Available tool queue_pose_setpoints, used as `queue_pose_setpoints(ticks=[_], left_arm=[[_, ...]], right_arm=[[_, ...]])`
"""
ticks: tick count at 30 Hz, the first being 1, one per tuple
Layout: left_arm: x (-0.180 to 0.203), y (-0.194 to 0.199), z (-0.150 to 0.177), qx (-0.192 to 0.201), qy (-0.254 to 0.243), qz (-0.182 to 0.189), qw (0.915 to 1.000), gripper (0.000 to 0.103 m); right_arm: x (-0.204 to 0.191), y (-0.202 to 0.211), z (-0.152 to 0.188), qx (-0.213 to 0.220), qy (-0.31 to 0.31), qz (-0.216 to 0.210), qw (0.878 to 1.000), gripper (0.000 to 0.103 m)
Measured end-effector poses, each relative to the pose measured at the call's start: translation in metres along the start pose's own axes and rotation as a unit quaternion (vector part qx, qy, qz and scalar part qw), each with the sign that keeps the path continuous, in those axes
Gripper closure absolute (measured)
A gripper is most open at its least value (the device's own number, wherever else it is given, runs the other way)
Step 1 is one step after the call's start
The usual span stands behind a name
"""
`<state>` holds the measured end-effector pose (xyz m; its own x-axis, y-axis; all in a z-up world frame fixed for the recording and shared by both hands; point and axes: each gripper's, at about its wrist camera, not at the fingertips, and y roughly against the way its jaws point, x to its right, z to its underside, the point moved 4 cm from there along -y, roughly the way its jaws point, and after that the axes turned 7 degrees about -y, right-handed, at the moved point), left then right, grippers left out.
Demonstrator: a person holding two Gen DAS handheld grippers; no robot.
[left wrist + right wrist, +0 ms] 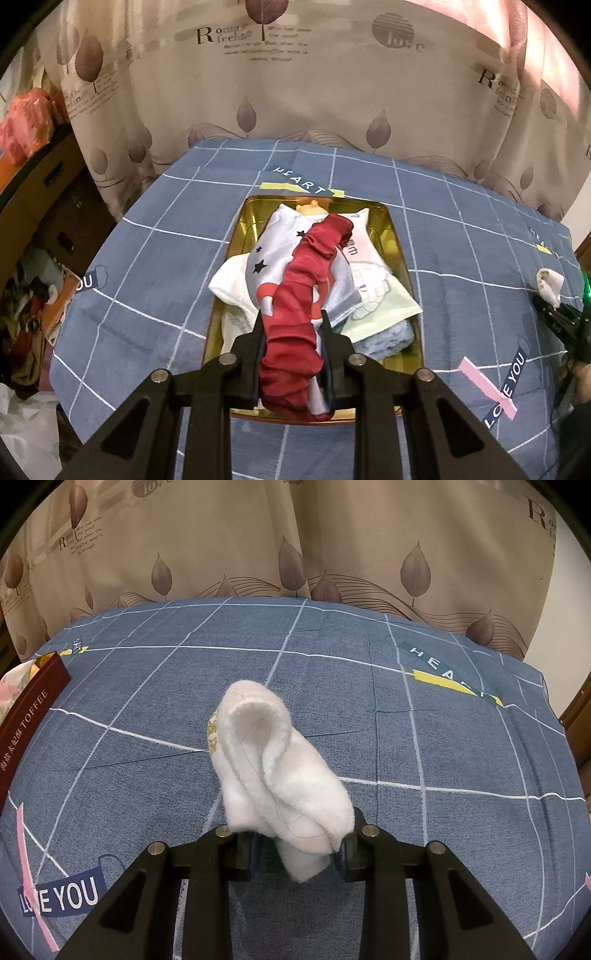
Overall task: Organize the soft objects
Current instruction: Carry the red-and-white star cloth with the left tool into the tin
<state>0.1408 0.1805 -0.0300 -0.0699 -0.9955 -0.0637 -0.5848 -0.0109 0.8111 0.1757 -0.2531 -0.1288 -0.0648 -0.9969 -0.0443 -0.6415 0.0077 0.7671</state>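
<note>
My left gripper (293,328) is shut on a ruffled dark red cloth (303,302), which hangs over a gold tin tray (240,236). Folded soft things fill the tray: a white satin cloth with black stars (273,251), a white towel (231,284), a pale green printed cloth (384,299) and a light blue towel (388,339). My right gripper (297,840) is shut on a folded white towel (273,760) above the blue checked bedspread (443,738). That towel (550,286) and the right gripper (550,302) also show at the right edge of the left wrist view.
A dark red toffee box (29,716) sits at the left edge of the right wrist view. Beige leaf-print curtains (295,92) hang behind the bed. Cardboard boxes and clutter (33,221) stand left of the bed. Pink tape (487,384) lies on the bedspread.
</note>
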Motion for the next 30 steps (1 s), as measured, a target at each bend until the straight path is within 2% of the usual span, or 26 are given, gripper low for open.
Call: queue_pose_setpoints(ticks=[8, 16, 22, 28, 30], left_arm=[[-0.005, -0.003, -0.001, 0.002, 0.009, 0.0, 1.0, 0.079], [-0.012, -0.001, -0.019, 0.019, 0.021, 0.005, 0.9996, 0.079], [-0.014, -0.019, -0.031, 0.007, 0.028, 0.011, 0.9995, 0.078], [-0.026, -0.043, -0.044, -0.012, 0.065, 0.026, 0.9975, 0.076], [-0.028, -0.049, -0.044, -0.018, 0.073, 0.029, 0.9968, 0.069]], right_arm=[[0.0, 0.0, 0.0, 0.0, 0.0, 0.0, 1.0, 0.073], [0.0, 0.0, 0.0, 0.0, 0.0, 0.0, 1.0, 0.073], [0.0, 0.0, 0.0, 0.0, 0.0, 0.0, 1.0, 0.073], [-0.001, 0.0, 0.0, 0.0, 0.0, 0.0, 1.0, 0.073], [-0.001, 0.0, 0.0, 0.0, 0.0, 0.0, 1.0, 0.073]])
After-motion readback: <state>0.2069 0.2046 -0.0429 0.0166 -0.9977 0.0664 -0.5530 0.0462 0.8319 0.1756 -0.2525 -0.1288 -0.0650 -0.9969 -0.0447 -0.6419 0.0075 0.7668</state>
